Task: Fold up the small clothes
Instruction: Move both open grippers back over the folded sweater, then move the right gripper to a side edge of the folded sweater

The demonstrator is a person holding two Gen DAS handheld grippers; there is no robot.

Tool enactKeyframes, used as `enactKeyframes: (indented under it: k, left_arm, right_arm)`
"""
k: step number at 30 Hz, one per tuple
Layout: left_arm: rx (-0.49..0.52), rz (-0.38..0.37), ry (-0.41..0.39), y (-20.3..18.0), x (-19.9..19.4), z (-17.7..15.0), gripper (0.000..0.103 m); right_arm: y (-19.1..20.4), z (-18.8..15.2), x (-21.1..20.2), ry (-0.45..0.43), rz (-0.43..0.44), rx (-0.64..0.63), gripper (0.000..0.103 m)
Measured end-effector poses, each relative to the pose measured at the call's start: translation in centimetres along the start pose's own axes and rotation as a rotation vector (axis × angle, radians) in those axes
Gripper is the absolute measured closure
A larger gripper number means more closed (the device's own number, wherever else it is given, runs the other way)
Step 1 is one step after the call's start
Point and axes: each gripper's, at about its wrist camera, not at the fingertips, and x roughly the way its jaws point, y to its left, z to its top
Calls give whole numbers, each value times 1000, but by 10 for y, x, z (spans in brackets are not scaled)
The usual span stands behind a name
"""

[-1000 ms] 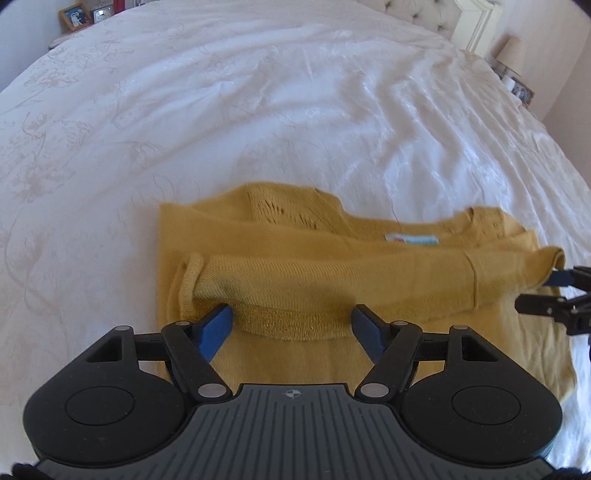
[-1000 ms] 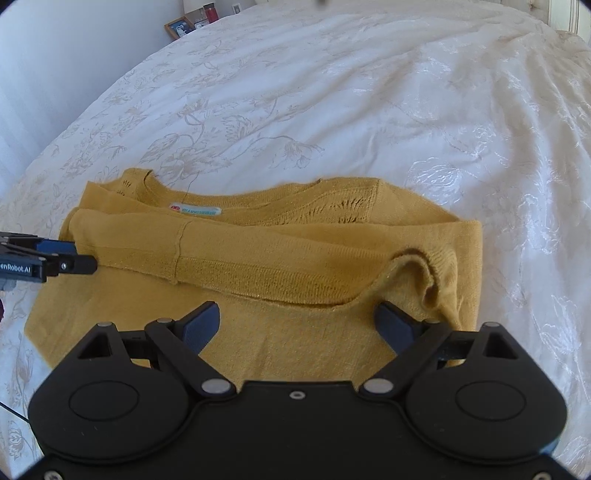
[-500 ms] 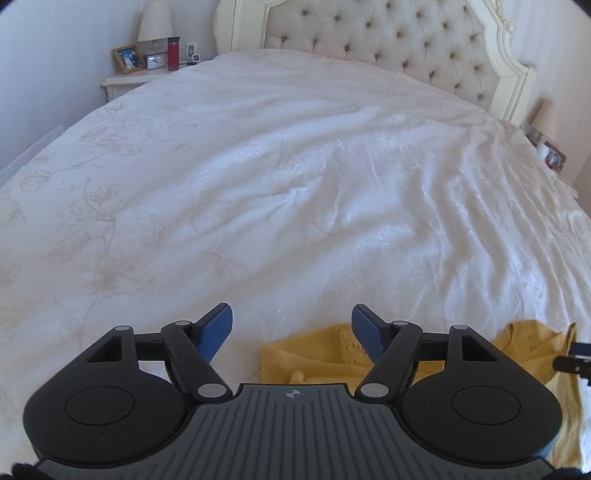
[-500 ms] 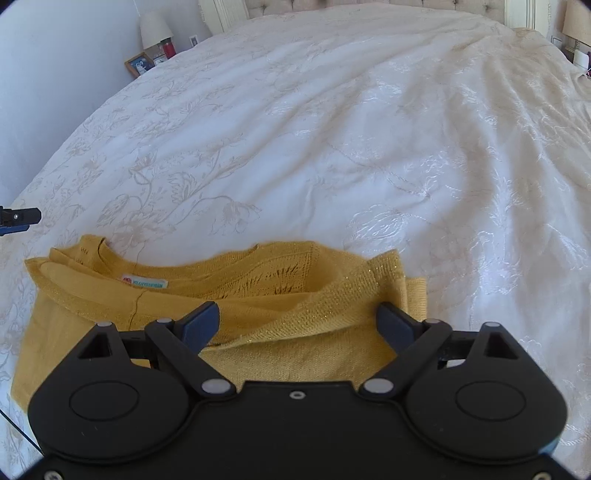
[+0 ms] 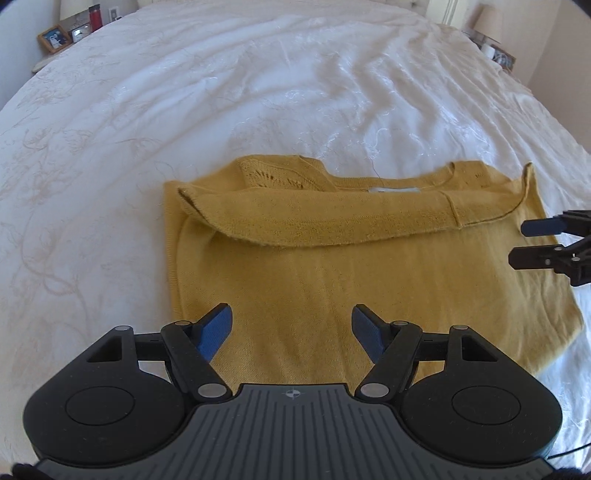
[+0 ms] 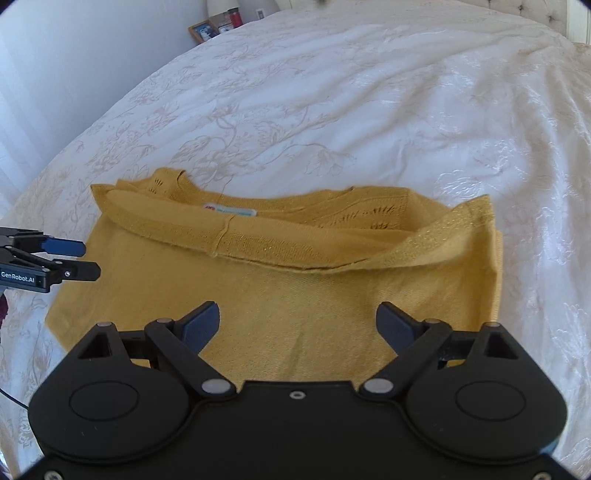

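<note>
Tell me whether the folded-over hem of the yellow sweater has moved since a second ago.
Yes. The hem flap now lies further up the yellow sweater, nearer the neck label, and sits clear of both open grippers.

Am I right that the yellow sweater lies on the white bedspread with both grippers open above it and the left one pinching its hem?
Not quite: the left gripper pinches nothing. The left wrist view shows its open jaws hovering over the yellow sweater on the white bedspread; the right gripper is open too.

One yellow sweater [image 5: 332, 280], one white bedspread [image 5: 221, 92], two tongs, two picture frames, one red bottle [image 5: 95, 16].
</note>
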Motion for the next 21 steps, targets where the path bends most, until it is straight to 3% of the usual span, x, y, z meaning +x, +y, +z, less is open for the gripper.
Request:
enactKeyframes:
  k: [6, 13, 21]
  left_arm:
    - [1, 11, -51, 9, 21, 42, 33]
    - [-82, 62, -123, 33, 21, 85, 33]
    - [-147, 102, -88, 50, 1, 59, 33]
  right_arm:
    - [-9, 25, 20, 0, -26, -14, 10]
    - [-34, 49, 22, -45, -108, 62, 10]
    - [-42, 30, -1, -76, -113, 139, 10]
